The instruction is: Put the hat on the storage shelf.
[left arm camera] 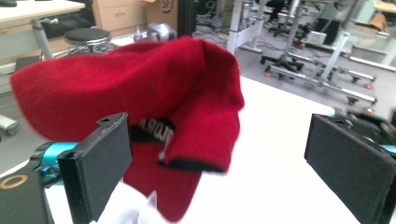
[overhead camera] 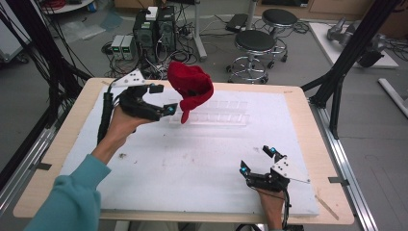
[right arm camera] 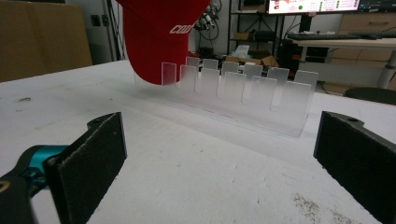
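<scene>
At the near edge of the white table, the right gripper rests in the person's hand with its jaws spread wide and nothing between them, the board bare just ahead of its pads. Straight out in front of it, well apart, stands a clear plastic rack of upright slots, and a red cap hangs at the rack's far left end, its brim dipping to the first slots. Farther up the table, the left gripper is held level above the board, jaws likewise wide apart and gripping nothing; in the left gripper view the red cap sits just beyond the pads, between their lines but free of both, its crown crumpled and a strip of lettering showing inside. From above, the cap appears just off that gripper's tips, over the left end of the rack. The step in hand looks like the release of the cap onto the rack, with the grip already let go. The next move likely calls for drawing the left gripper clear without snagging the cloth, then checking whether the cap settles on the slots or slumps toward the table and needs a fresh hold. Stools and computer boxes crowd the floor beyond.
</scene>
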`<state>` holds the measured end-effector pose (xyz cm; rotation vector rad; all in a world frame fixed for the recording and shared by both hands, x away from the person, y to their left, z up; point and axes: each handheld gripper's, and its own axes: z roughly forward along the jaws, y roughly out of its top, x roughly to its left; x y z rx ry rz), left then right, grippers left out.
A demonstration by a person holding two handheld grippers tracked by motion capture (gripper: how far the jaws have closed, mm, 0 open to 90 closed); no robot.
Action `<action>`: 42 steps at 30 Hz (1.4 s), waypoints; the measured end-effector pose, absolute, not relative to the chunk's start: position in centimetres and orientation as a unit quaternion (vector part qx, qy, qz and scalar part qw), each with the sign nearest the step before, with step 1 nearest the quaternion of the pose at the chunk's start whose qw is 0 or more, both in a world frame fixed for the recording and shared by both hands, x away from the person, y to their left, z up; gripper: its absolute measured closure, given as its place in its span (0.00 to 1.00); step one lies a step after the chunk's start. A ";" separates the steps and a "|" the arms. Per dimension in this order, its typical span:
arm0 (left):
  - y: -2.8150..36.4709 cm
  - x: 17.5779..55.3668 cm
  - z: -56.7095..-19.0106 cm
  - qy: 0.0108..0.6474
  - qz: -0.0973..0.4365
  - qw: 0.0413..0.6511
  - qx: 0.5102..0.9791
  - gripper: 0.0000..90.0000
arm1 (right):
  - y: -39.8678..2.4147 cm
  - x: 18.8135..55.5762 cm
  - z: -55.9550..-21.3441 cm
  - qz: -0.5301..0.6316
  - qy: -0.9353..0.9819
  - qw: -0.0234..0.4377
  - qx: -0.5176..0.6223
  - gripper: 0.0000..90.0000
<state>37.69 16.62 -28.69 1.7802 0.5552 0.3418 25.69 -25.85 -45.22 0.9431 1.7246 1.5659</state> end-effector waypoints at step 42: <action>30.2 27.2 -45.2 0.305 0.258 0.632 0.664 0.09 | -25.9 25.6 -45.3 0.593 0.647 0.315 0.362 0.02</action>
